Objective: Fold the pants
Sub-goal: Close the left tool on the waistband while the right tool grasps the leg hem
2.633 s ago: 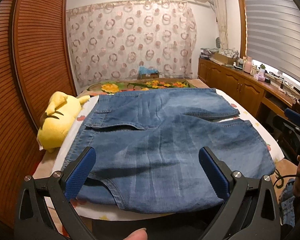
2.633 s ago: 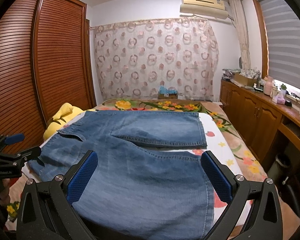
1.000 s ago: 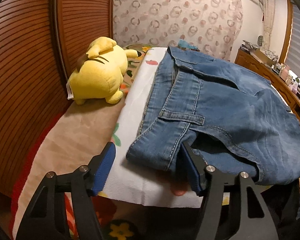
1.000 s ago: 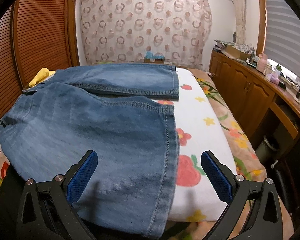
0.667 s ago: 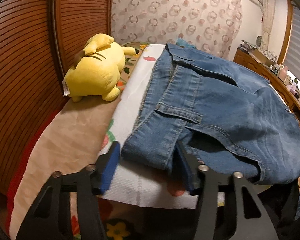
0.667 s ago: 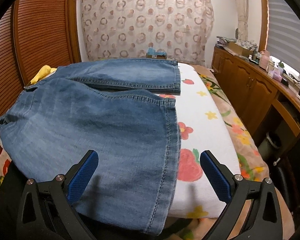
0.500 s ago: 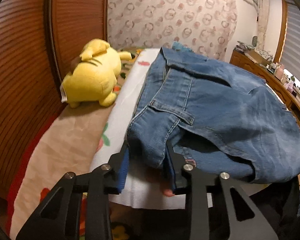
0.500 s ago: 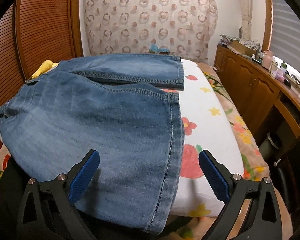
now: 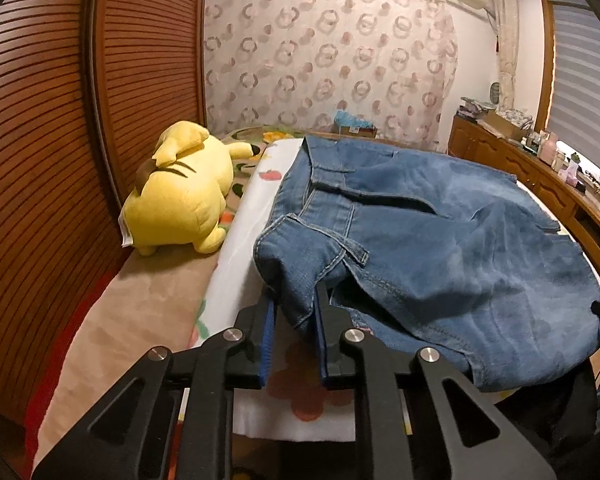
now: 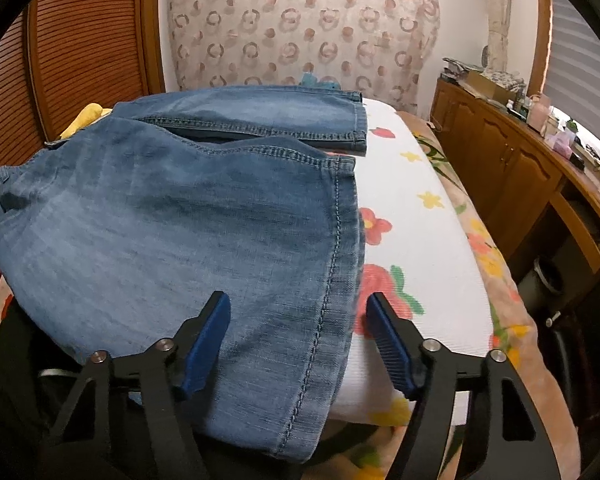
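Observation:
Blue denim pants [image 9: 440, 240] lie spread across a white flowered bed cover [image 9: 236, 248]. My left gripper [image 9: 294, 312] is shut on the near corner of the waistband, which bunches up between the blue pads. In the right wrist view the pants [image 10: 172, 220] show both legs, the near leg's hem hanging over the bed's front edge. My right gripper [image 10: 298, 332] is partly closed around the near leg's hem corner, its fingers [image 10: 208, 336] still apart from the cloth.
A yellow plush toy [image 9: 180, 196] lies on the bed left of the waistband, by a slatted wooden wardrobe [image 9: 40, 140]. A wooden sideboard [image 10: 512, 176] runs along the right of the bed. A patterned curtain [image 10: 300, 24] hangs behind.
My left gripper closed on the waistband corner and lifted it slightly. My right gripper moved down to the near leg's hem and narrowed its jaws around it.

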`<act>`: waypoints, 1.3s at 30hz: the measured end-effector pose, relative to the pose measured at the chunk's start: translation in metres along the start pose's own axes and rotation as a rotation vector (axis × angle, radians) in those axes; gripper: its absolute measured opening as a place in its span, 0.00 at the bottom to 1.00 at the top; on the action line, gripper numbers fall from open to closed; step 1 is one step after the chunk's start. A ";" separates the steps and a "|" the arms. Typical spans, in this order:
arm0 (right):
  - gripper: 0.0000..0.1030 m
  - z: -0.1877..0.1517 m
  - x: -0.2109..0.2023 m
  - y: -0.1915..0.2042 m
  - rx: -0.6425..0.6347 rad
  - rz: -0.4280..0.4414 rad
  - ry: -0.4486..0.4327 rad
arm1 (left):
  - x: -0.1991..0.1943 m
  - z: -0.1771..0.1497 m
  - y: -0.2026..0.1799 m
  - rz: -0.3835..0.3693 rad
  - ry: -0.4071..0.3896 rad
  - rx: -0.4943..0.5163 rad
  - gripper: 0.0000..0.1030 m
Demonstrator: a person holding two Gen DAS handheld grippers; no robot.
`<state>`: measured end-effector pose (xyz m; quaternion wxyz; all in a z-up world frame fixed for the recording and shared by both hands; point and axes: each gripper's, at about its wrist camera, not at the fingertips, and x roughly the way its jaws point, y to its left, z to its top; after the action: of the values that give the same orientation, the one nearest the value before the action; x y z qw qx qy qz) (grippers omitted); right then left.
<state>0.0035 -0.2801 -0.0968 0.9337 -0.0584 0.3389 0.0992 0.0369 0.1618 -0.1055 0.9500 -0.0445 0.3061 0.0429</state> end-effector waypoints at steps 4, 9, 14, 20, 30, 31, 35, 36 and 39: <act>0.49 0.005 0.000 0.003 -0.012 0.017 0.004 | -0.002 0.009 -0.005 -0.010 -0.019 0.005 0.18; 0.21 0.008 0.002 0.002 -0.021 0.060 0.013 | -0.004 0.022 -0.015 -0.022 -0.049 0.024 0.17; 0.05 0.015 0.000 -0.004 -0.005 0.096 0.020 | -0.010 0.039 -0.023 -0.042 -0.096 0.042 0.15; 0.04 0.040 -0.029 -0.008 -0.024 0.112 -0.055 | -0.020 0.057 -0.032 -0.056 -0.151 0.058 0.15; 0.04 0.106 -0.047 0.020 -0.167 0.094 -0.178 | -0.020 0.072 -0.038 -0.061 -0.176 0.056 0.15; 0.04 0.109 -0.044 0.023 -0.170 0.099 -0.177 | -0.020 0.073 -0.037 -0.061 -0.175 0.056 0.15; 0.04 0.114 -0.025 0.030 -0.199 0.114 -0.167 | -0.017 0.073 -0.039 -0.054 -0.167 0.067 0.15; 0.04 0.115 -0.017 0.027 -0.202 0.118 -0.151 | -0.016 0.074 -0.040 -0.054 -0.162 0.070 0.15; 0.04 0.109 0.007 0.020 -0.199 0.152 -0.086 | -0.014 0.069 -0.041 -0.054 -0.154 0.074 0.15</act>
<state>0.0724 -0.2405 -0.0188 0.9268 -0.1205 0.2907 0.2050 0.0706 0.1278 -0.0390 0.9725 -0.0140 0.2323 0.0093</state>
